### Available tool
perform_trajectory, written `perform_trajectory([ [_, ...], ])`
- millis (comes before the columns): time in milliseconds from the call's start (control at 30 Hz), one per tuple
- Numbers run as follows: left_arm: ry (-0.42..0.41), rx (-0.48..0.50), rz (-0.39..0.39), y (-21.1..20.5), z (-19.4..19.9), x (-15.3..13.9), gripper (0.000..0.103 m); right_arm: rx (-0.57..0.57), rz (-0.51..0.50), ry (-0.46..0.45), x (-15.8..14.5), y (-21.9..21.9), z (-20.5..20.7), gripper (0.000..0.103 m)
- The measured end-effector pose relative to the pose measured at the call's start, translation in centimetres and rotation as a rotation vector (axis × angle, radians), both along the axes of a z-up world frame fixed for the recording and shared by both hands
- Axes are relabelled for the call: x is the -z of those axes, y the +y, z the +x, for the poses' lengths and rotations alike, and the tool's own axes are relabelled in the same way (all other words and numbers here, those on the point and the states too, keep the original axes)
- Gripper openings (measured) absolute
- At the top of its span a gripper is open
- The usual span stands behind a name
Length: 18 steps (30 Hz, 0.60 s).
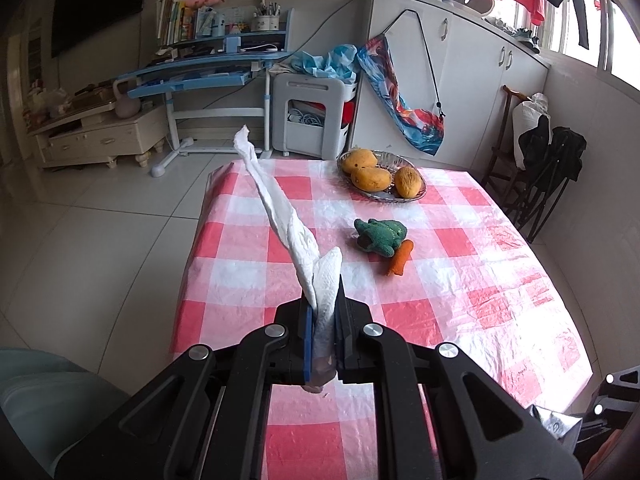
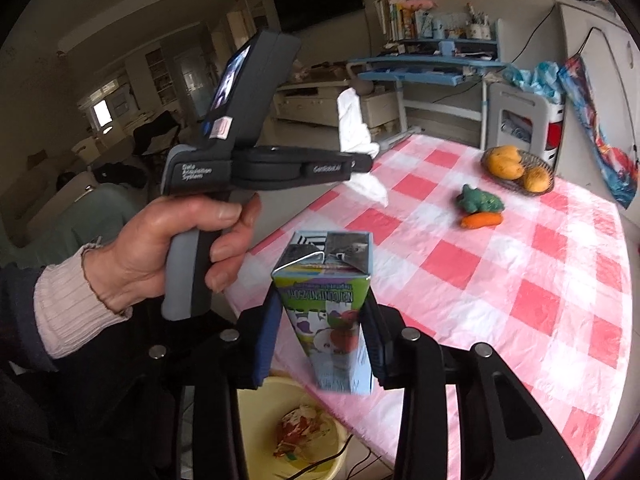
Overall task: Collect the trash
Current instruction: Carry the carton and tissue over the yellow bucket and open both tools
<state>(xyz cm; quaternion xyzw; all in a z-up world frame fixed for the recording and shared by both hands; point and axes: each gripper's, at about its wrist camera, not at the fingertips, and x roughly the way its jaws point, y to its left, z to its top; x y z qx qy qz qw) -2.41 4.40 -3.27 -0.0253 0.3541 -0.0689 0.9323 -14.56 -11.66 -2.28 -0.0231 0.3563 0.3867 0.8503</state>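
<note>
My left gripper [image 1: 325, 300] is shut on a twisted white paper towel [image 1: 280, 208] that sticks up and forward above the pink checked table [image 1: 460, 280]. In the right wrist view the left gripper [image 2: 360, 164] is held in a hand, with the towel [image 2: 354, 124] hanging above and below its fingers. My right gripper [image 2: 324, 312] is shut on a small juice carton [image 2: 334, 312], held over the table's near edge. A yellow bin [image 2: 256, 408] with crumpled wrappers [image 2: 300, 432] stands on the floor just below.
A green plush toy [image 1: 380, 236] and an orange toy carrot [image 1: 400, 262] lie mid-table. A metal bowl [image 1: 420, 190] of mangoes sits at the far edge. Folded chairs [image 1: 548, 176] stand right of the table; a blue desk [image 1: 200, 76] stands beyond.
</note>
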Motion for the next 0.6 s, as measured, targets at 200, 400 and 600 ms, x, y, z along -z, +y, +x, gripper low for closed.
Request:
perform_trajectory([
  [200, -0.003, -0.012, 0.000, 0.2, 0.2, 0.0, 0.008, -0.097, 0.056, 0.052, -0.3, -0.1, -0.1, 0.038],
  [400, -0.016, -0.049, -0.004, 1.4, 0.3, -0.6, 0.008, -0.300, 0.109, 0.150, 0.1, 0.8, -1.7, 0.038],
  [600, -0.017, -0.044, 0.003, 1.4, 0.1, -0.6, 0.008, -0.415, -0.013, 0.244, 2.6, 3.3, -2.9, 0.045],
])
